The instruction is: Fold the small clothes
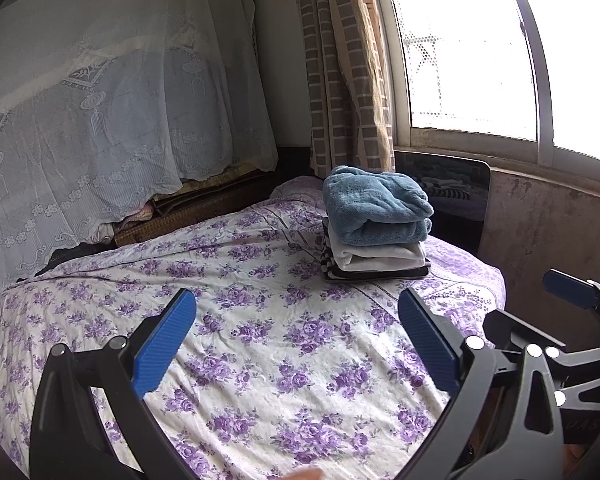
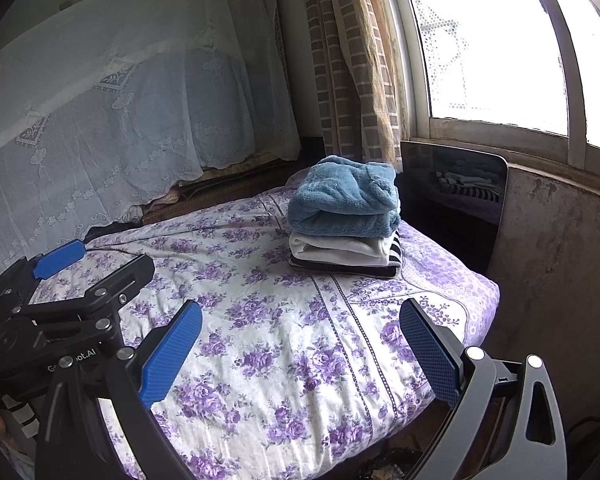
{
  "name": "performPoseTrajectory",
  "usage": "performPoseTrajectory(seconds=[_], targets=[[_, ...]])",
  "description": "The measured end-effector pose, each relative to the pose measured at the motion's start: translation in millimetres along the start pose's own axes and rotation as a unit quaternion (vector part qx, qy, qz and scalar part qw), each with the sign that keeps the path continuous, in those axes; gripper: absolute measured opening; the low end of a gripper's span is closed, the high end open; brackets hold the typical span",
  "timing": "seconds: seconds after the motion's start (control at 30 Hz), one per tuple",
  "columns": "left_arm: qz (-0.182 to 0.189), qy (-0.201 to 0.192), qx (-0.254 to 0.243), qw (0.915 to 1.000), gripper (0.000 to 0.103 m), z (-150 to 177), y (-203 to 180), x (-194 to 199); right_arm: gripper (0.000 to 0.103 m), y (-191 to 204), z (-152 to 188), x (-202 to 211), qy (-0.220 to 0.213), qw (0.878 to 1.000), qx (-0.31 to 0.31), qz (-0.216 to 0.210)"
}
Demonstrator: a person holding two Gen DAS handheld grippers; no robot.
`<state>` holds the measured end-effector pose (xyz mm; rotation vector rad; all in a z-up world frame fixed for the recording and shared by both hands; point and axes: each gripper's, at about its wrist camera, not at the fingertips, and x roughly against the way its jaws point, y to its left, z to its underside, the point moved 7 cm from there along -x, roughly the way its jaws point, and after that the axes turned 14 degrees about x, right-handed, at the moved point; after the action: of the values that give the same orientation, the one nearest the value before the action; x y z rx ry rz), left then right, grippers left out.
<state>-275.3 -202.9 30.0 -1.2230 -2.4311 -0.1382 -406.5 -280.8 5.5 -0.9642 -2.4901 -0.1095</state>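
Foreground: left gripper [image 1: 296, 344] w/ blue pads spread wide, nothing between them, above the flowered bedsheet [image 1: 260, 344]. Right gripper [image 2: 300, 348] likewise spread and empty; in the left wrist view only part of it shows at the right edge, in the right wrist view the left gripper's body is cut off at the left edge. Far side: stack of folded clothes [image 1: 374, 228] on the bed's far right corner, close to the curtain [image 1: 344, 64] and just beside a dark glossy panel [image 1: 456, 188] under the window [image 1: 472, 40]. Top = blue fleece piece [image 2: 344, 196], then a white piece [image 2: 336, 250], then striped black-and-white at bottom [image 2: 395, 249]; no. of items below the white one hard to tell. Stack's long axis runs approx. left-right, rolled fold edges facing the cameras. Lace cloth [image 1: 112, 112] hides whatever stands behind the bed; items under its hem unclear. Sheet between grippers and stack is bare; bed edge drops off at right, near the stained wall [image 2: 560, 260].
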Motion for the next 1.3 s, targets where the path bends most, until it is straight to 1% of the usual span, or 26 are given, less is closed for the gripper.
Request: performPoseTrajectory(seconds=[0.1, 0.43, 1.3], targets=[[0.007, 0.002, 0.003, 1.0, 0.098, -0.3, -0.4, 0.2, 0.099, 1.9, -0.2, 1.4, -0.002, 1.0, 0.0, 0.0], [0.0, -0.002, 0.002, 1.0, 0.098, -0.7, -1.3, 1.5, 0.099, 2.6, 1.0, 2.9, -0.002, 1.0, -0.001, 0.002], [0.003, -0.001, 0.001, 1.0, 0.098, -0.6, 0.7, 2.6, 0.099, 3.3, 1.2, 3.5, -0.002, 1.0, -0.002, 0.003]])
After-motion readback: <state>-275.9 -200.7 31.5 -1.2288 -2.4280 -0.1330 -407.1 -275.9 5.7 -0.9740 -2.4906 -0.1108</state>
